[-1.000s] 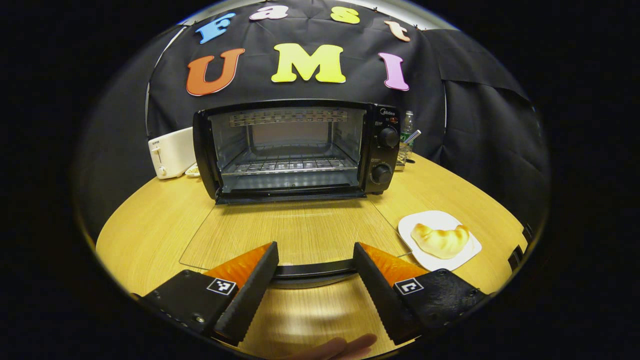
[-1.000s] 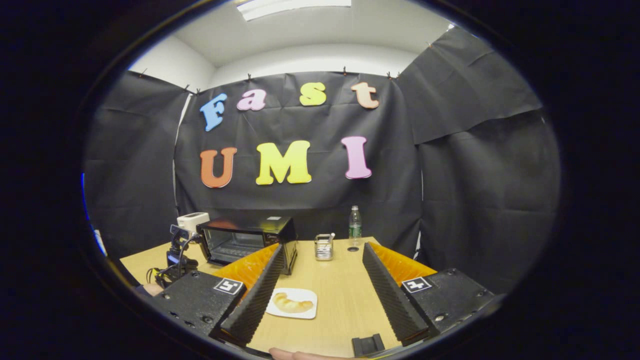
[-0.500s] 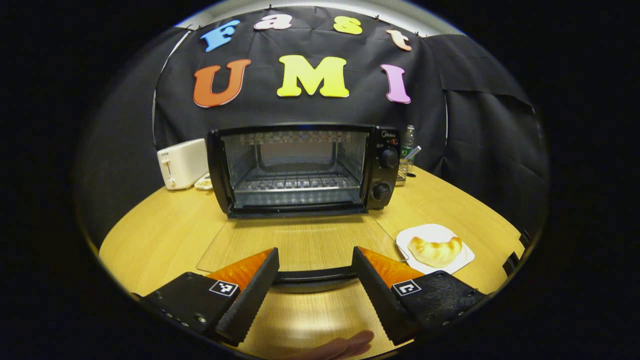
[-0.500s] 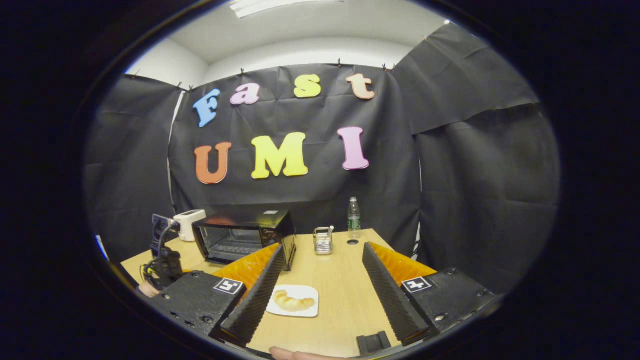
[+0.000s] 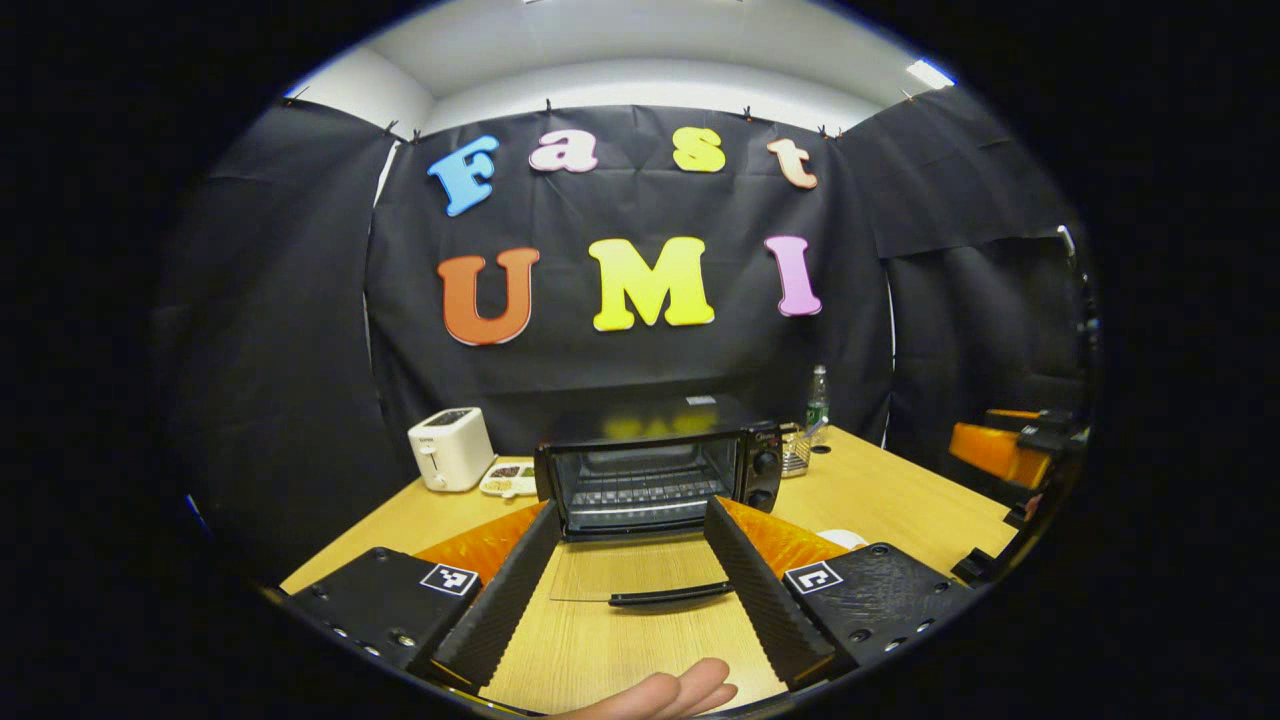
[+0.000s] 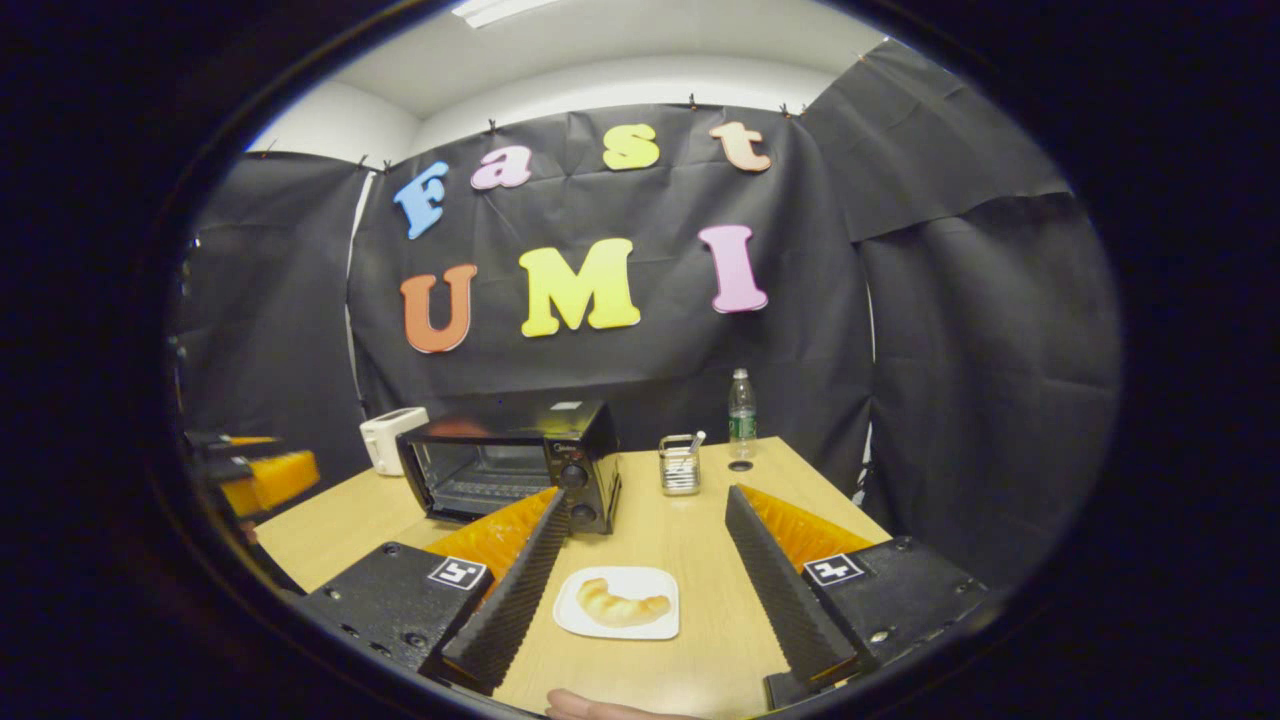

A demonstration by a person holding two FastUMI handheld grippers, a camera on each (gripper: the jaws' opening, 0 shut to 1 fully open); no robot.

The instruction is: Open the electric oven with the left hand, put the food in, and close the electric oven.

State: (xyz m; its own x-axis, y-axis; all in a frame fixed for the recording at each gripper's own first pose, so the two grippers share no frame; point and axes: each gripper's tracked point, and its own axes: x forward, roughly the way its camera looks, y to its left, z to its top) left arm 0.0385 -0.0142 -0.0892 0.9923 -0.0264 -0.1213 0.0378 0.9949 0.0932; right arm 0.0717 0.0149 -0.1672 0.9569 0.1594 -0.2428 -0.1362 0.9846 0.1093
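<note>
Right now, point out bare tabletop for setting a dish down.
Free: the table between the croissant plate and the cutlery holder; also left of the oven door. Crowded: behind, by the toaster and snack tray.

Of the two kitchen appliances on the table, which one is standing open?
The black electric oven: its glass door lies flat on the table. The white toaster beside it has no door.

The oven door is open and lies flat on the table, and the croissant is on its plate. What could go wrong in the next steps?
1. The open door lies between the grippers and the oven; reaching in, a gripper may knock its handle.
2. The croissant looks soft and curved; the open right gripper may crush it or drag the plate.
3. It could slip between the rack's bars.
</note>
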